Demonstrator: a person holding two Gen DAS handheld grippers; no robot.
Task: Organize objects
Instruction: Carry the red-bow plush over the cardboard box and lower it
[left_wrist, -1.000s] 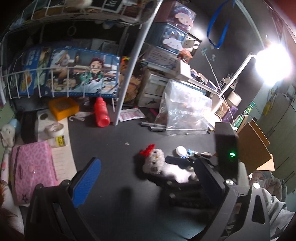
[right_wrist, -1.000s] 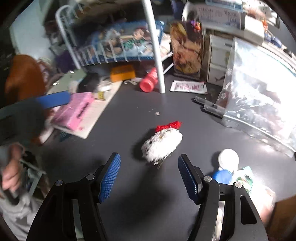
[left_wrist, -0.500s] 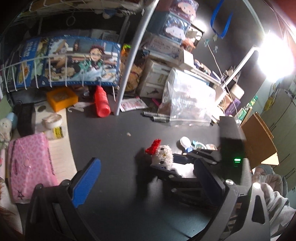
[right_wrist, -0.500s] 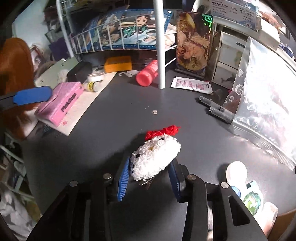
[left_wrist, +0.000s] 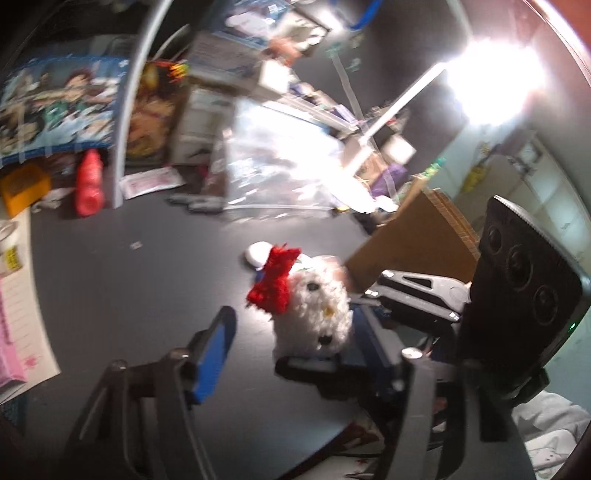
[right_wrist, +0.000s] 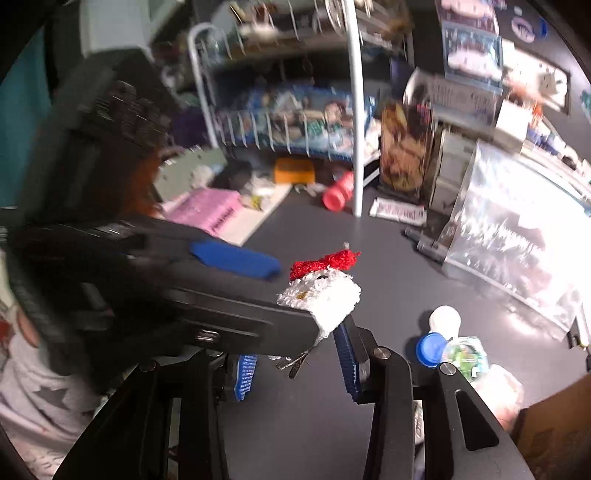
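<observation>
The right gripper (right_wrist: 295, 365) is clamped on the little white crochet toy (right_wrist: 325, 295), blue pads pinching its lower body, and the toy sits up off the dark table (right_wrist: 332, 424) with its red bow (right_wrist: 325, 261) on top. From the left wrist camera the same toy (left_wrist: 317, 314) faces us, bow (left_wrist: 273, 284) to the side, with the right gripper's black frame behind and below it.

The left gripper (left_wrist: 291, 354) hangs right beside it, fingers apart, nothing between them. One blue pad (left_wrist: 214, 360) is out to the left of the toy; whether the other touches the yarn I cannot tell.

This thing looks feather-light and squashy. Yarn gives grip, so slipping seems unlikely, but a soft body deforms and can twist in the pinch. A small metal clip (right_wrist: 293, 363) pokes out underneath, the one stiff part. Best hold, I'd judge, is across the plump middle, not the floppy bow.

Nearby clutter waits: a white cap (right_wrist: 445, 319), a blue cap (right_wrist: 430, 349), a clear plastic bag (right_wrist: 517, 236).
</observation>
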